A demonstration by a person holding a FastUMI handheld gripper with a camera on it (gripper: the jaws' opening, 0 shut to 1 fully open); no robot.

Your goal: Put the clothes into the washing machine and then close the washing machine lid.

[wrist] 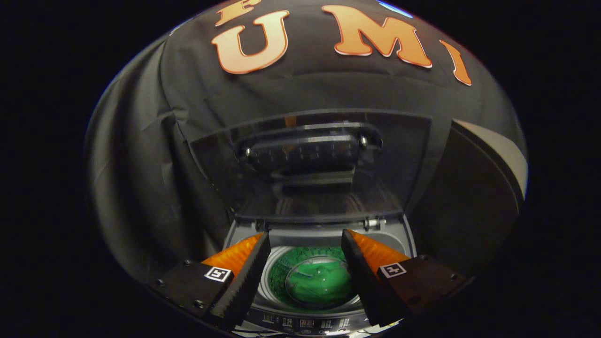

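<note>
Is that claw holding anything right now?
No. The claw is open and empty; the green cloth lies in the washer's drum, beyond the fingers. The lid stands up.

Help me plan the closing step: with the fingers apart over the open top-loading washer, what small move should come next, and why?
Probably lift the hand-held gripper toward the raised transparent washing machine lid. The green clothes already lie in the round washer drum beneath the open, empty fingers, and the lid stands upright beyond them, so closing looks like what remains.
</note>
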